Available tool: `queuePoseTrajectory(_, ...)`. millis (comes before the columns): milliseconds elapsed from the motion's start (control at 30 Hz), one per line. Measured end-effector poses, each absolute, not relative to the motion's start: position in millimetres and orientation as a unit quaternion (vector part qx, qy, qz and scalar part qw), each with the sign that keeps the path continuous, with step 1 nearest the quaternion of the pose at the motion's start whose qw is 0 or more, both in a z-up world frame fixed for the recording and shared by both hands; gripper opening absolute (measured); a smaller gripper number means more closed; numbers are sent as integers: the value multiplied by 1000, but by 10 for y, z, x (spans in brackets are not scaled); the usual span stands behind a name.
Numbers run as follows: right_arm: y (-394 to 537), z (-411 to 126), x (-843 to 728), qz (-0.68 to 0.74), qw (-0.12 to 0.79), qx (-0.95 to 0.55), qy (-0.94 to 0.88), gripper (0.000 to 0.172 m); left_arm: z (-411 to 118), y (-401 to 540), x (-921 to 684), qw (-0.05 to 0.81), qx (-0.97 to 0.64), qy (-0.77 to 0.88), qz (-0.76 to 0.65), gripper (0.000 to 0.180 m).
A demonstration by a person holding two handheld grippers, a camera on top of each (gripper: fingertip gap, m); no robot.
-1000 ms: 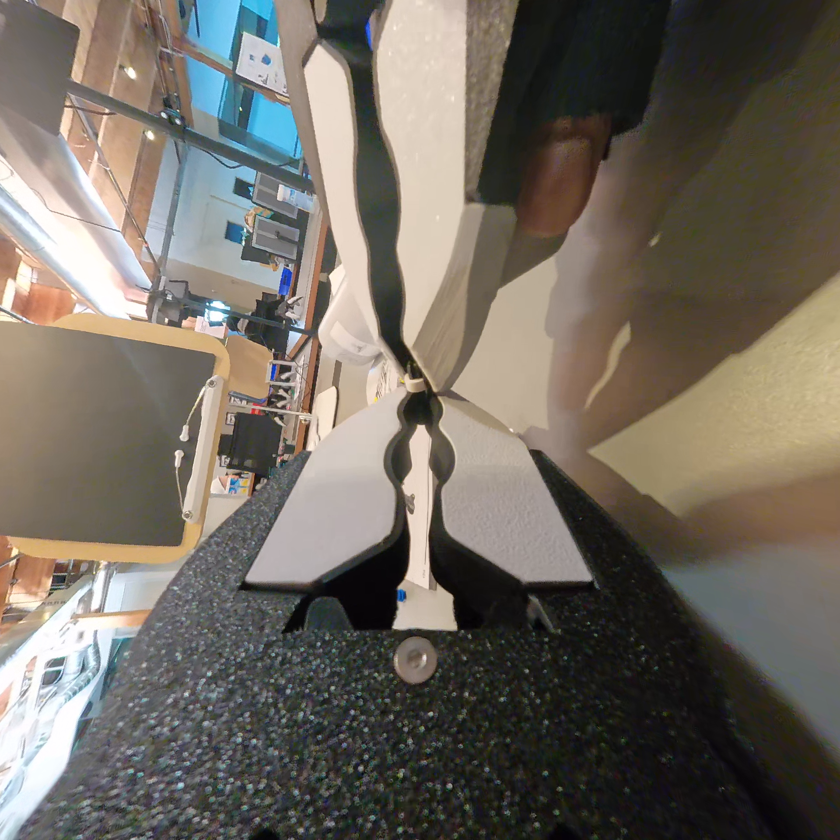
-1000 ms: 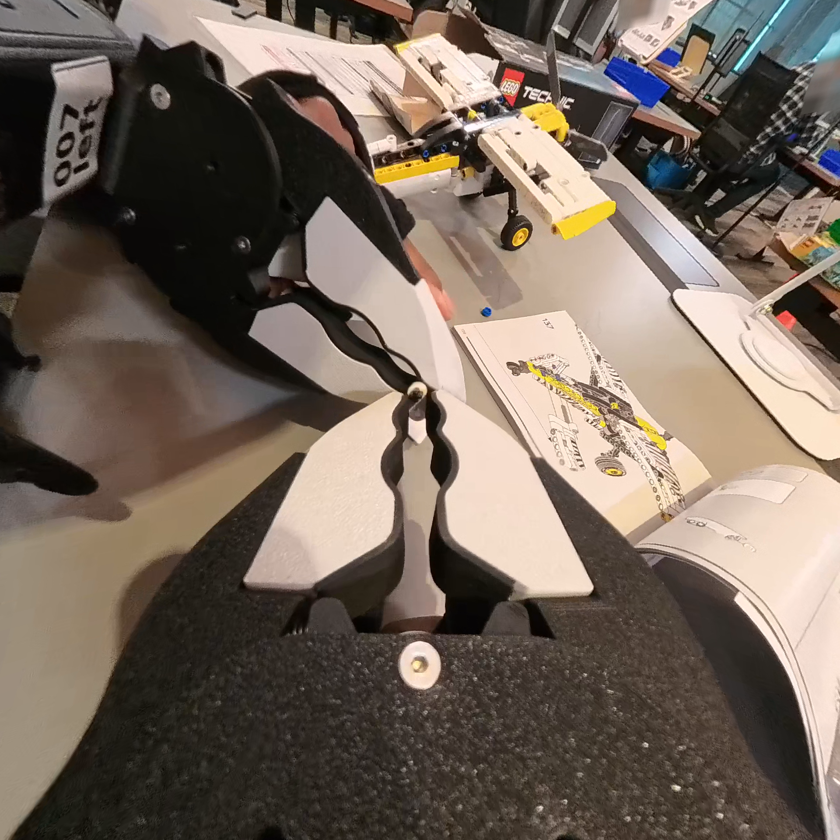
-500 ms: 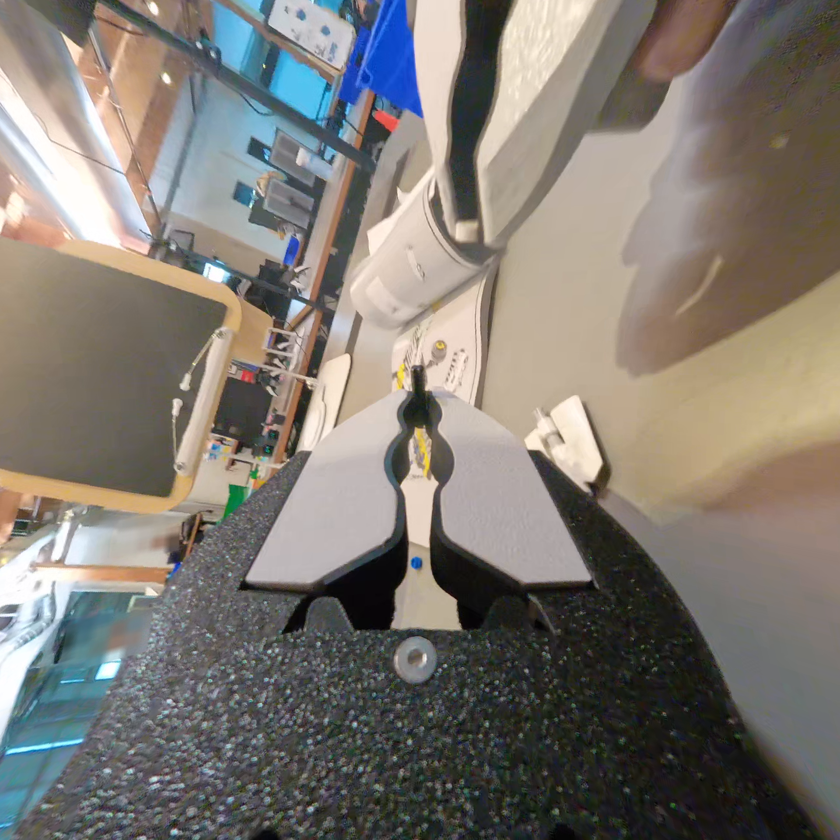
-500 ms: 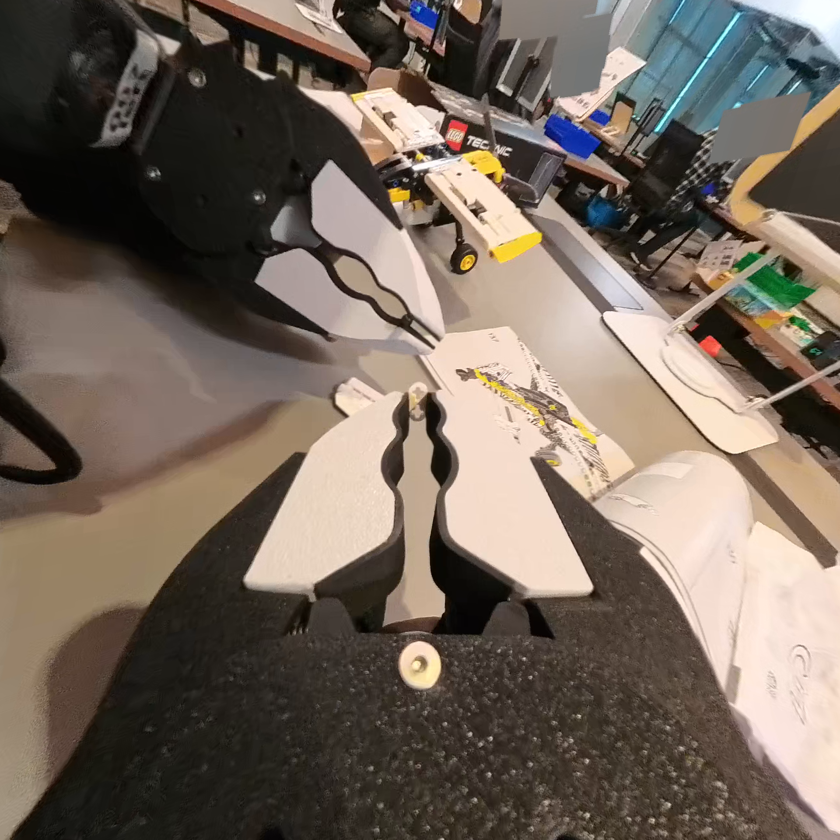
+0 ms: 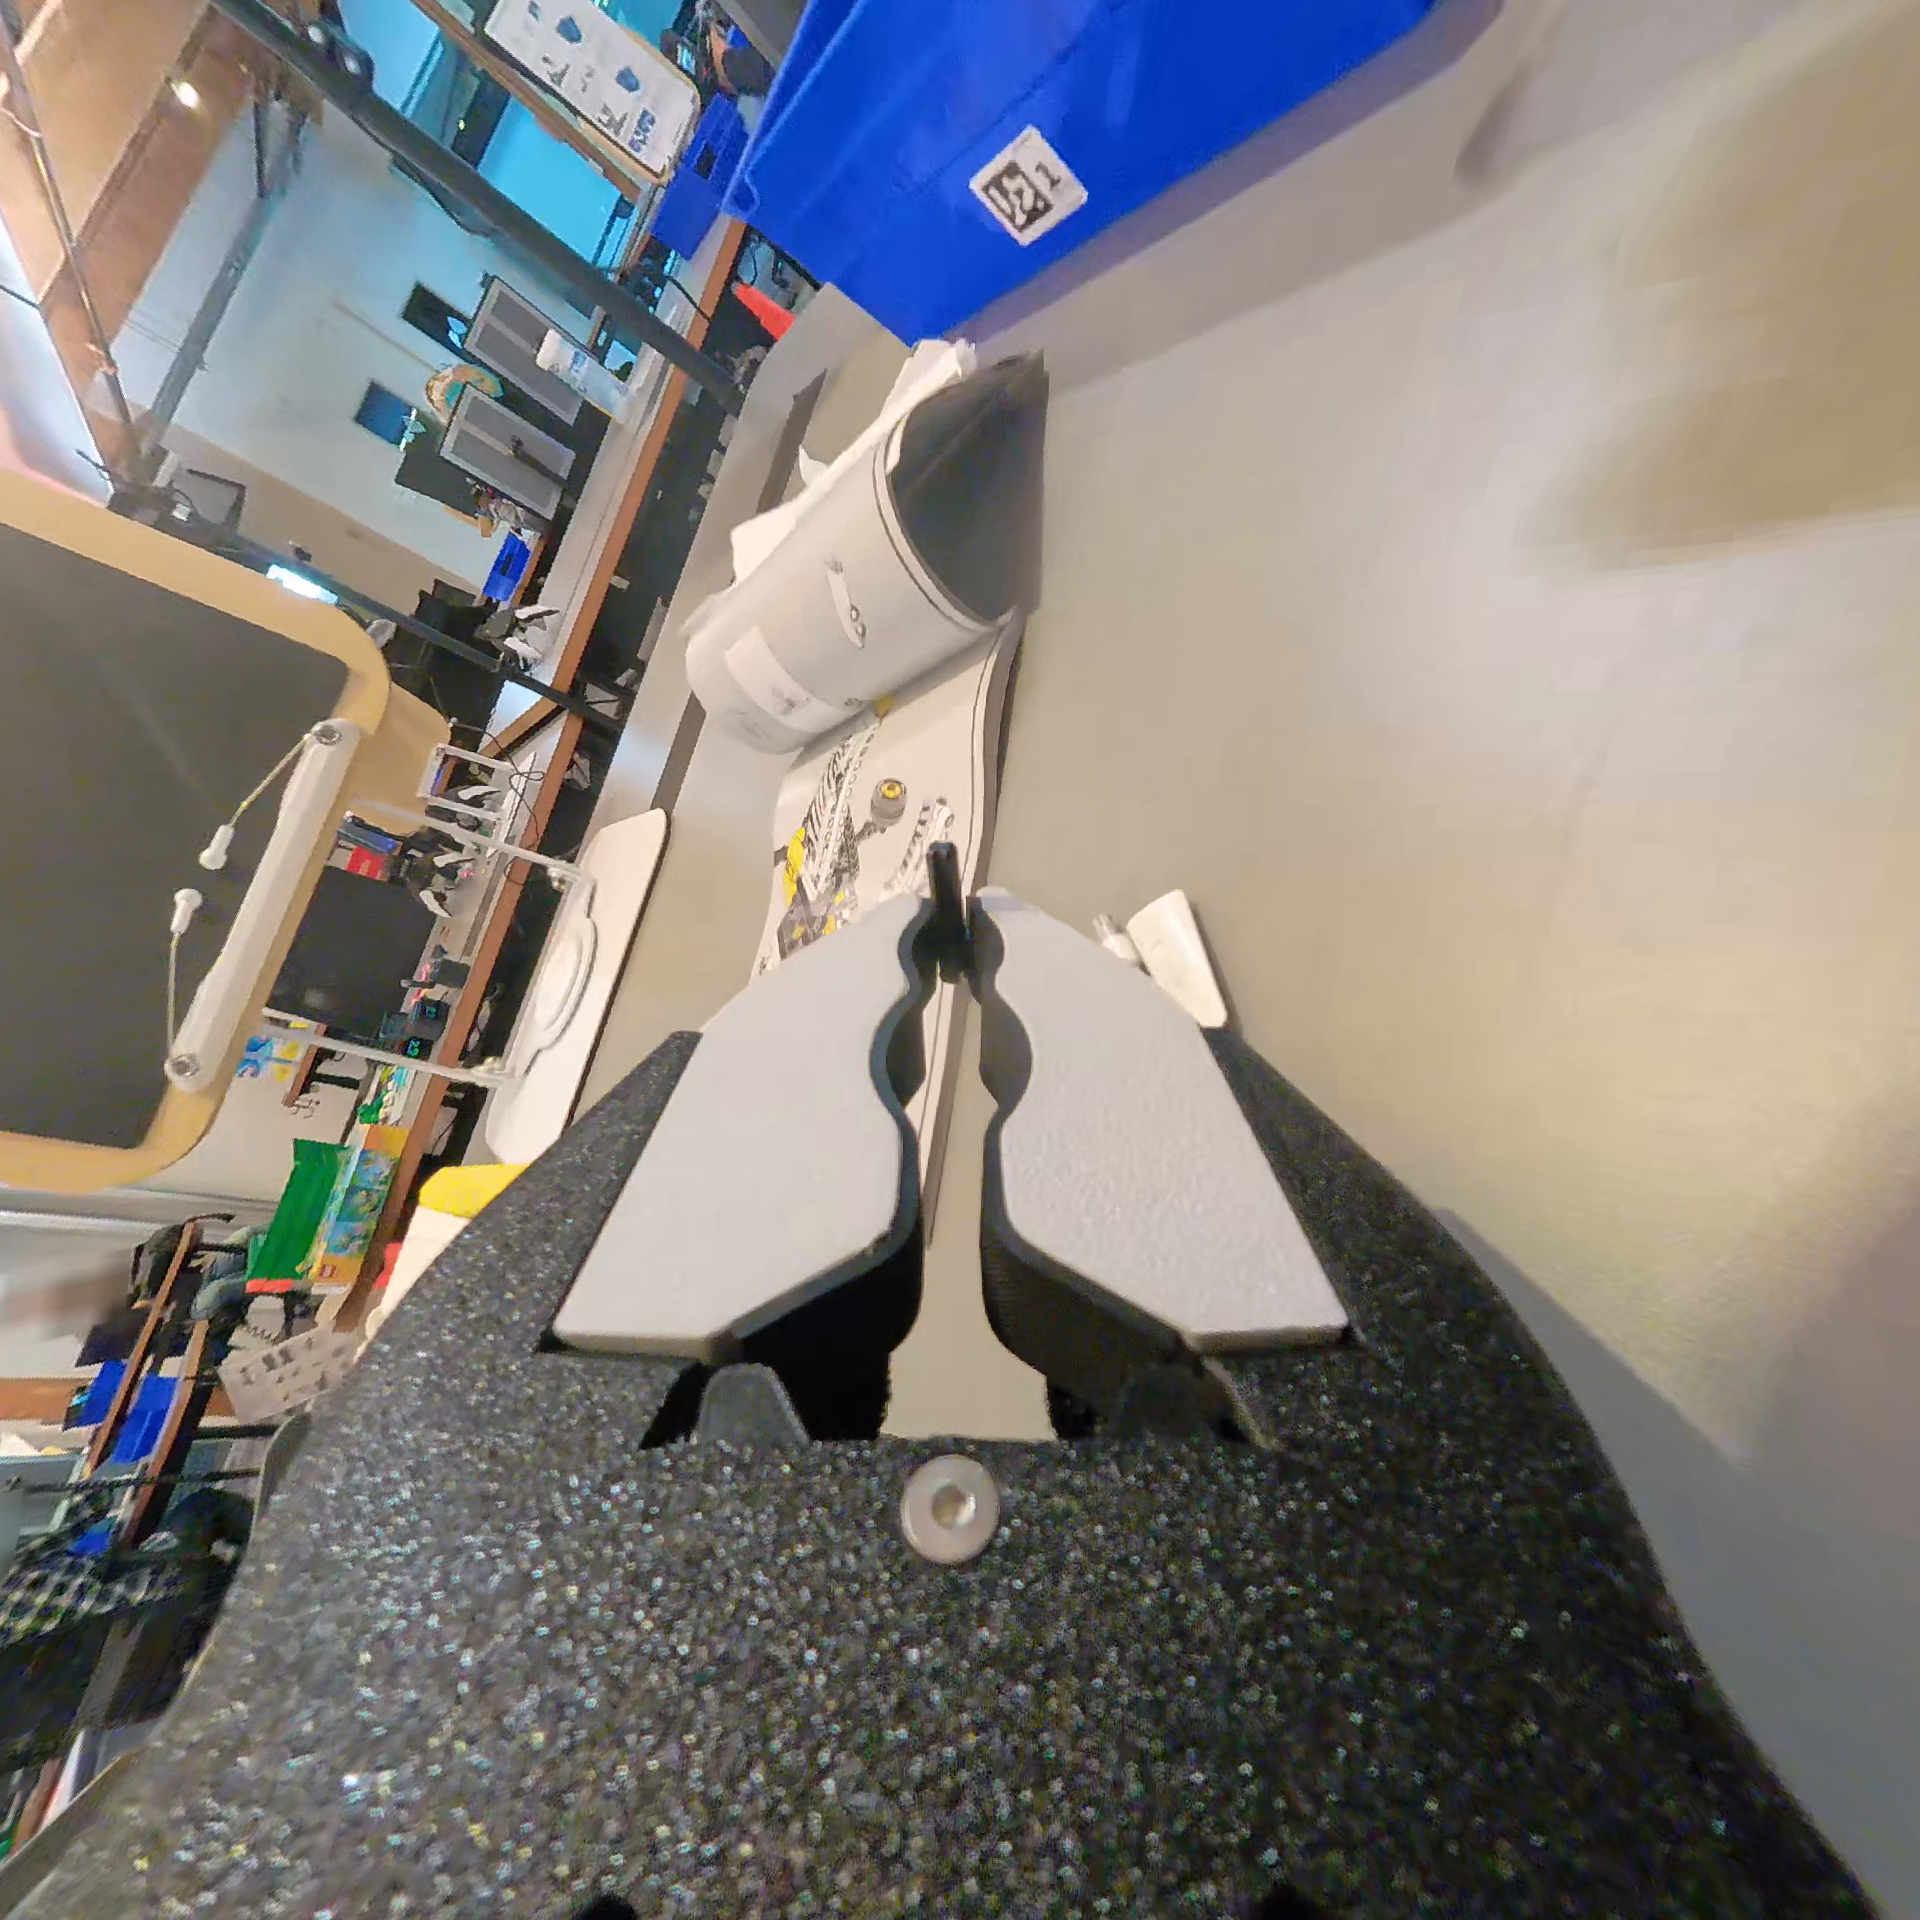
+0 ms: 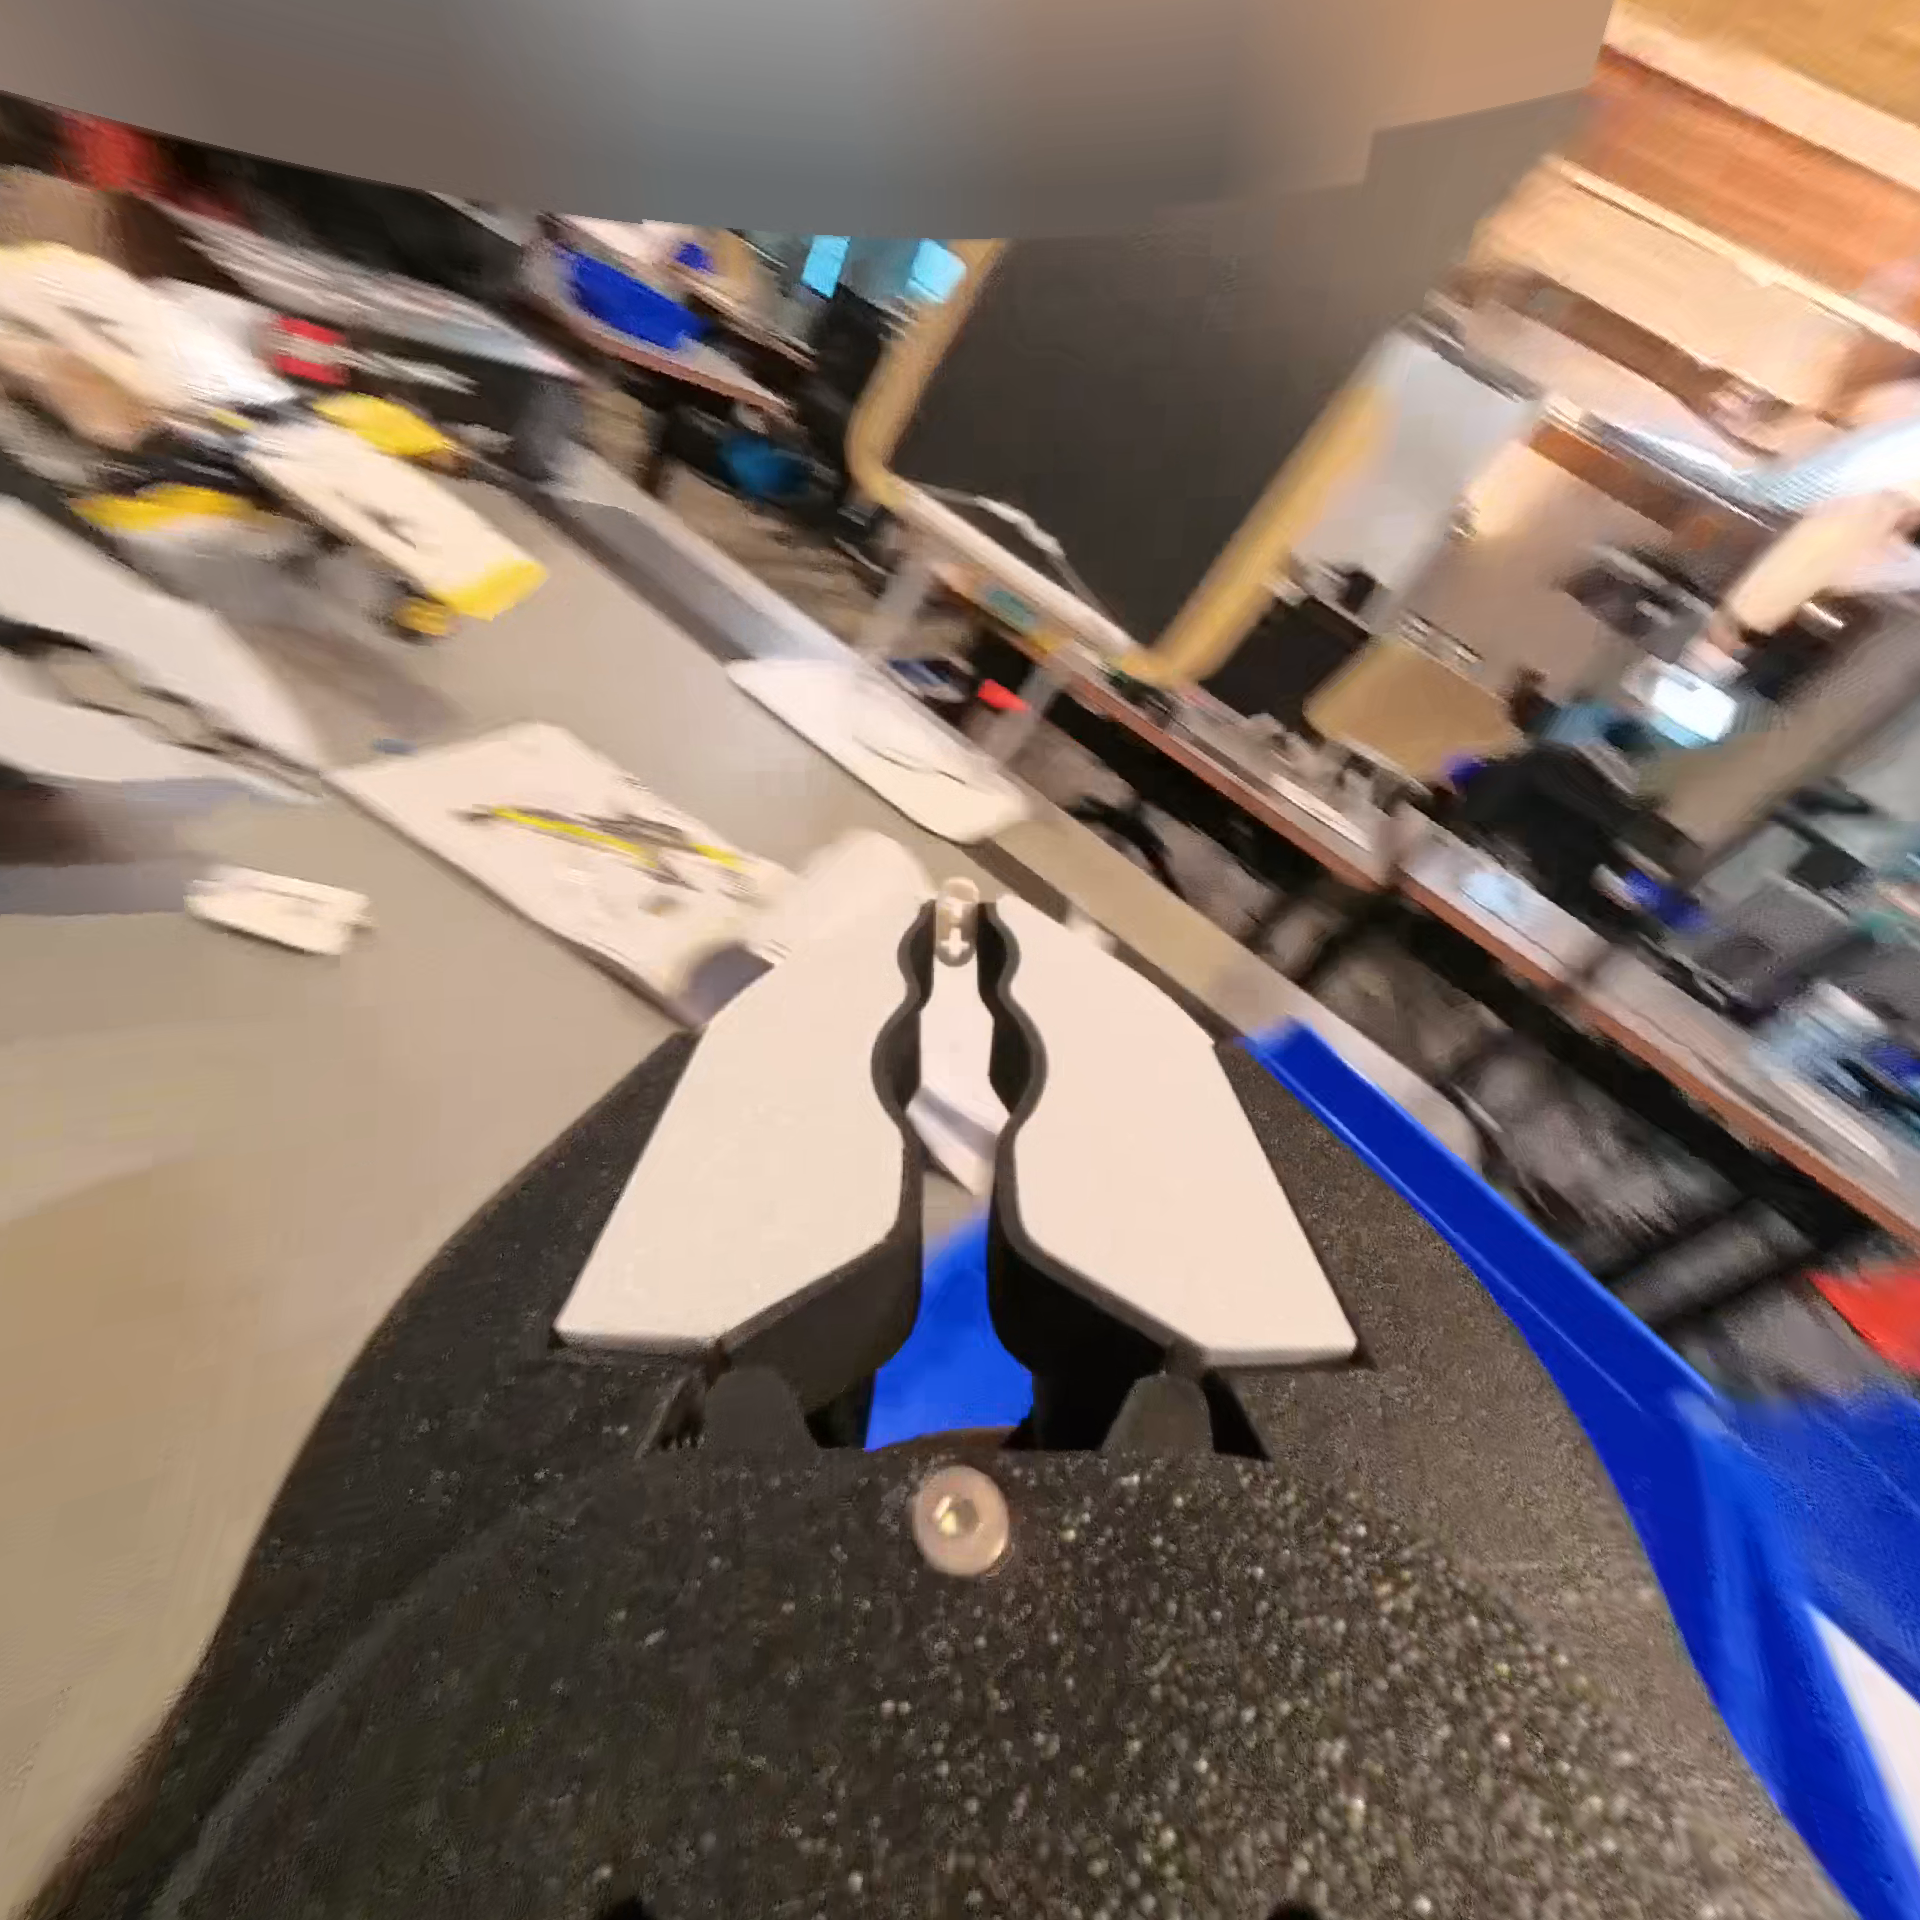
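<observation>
A cluttered workshop surrounds the grey table (image 5: 1455, 727). In the left wrist view, the left gripper (image 5: 951, 920), now swung clear of the right one it met a second ago, pinches a thin black pin (image 5: 943, 883) above the open instruction booklet (image 5: 883, 831), a small white part (image 5: 1174, 956) just beside. The blurred right wrist view has turned over a blue bin (image 6: 1558, 1299); the right gripper (image 6: 958, 925) seems clamped on a small pale connector (image 6: 958, 920).

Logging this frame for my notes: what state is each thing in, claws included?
Left claw: shut on a small black pin.
Right claw: shut on a small white pin.
Instruction booklet: lying open, far pages curled into a roll.
Blue bin: standing on the table.
</observation>
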State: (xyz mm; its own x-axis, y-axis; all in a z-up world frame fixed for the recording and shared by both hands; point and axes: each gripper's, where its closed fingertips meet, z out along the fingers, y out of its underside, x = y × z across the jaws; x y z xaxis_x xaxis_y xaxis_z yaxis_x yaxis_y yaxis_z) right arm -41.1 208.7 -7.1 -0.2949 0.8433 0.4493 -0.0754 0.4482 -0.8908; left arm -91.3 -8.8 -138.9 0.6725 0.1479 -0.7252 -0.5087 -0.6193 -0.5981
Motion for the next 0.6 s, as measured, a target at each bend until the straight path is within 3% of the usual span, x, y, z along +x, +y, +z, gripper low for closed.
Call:
queuePoseTrajectory(100, 2837, -325, -530, 363, 503, -391, -680, 7, -1350, -13, -856, 427, -810, 122, 383, 6)
queuePoseTrajectory(267, 3353, -896, -703, 319, 438, -493, -681, 27, -1252, 238, -714, 442, -822, 126, 336, 5)
queuePoseTrajectory(600, 3479, -1099, -548, 323, 423, -507, -678, 26, -600, 1508, -634, 488, -817, 178, 251, 6)
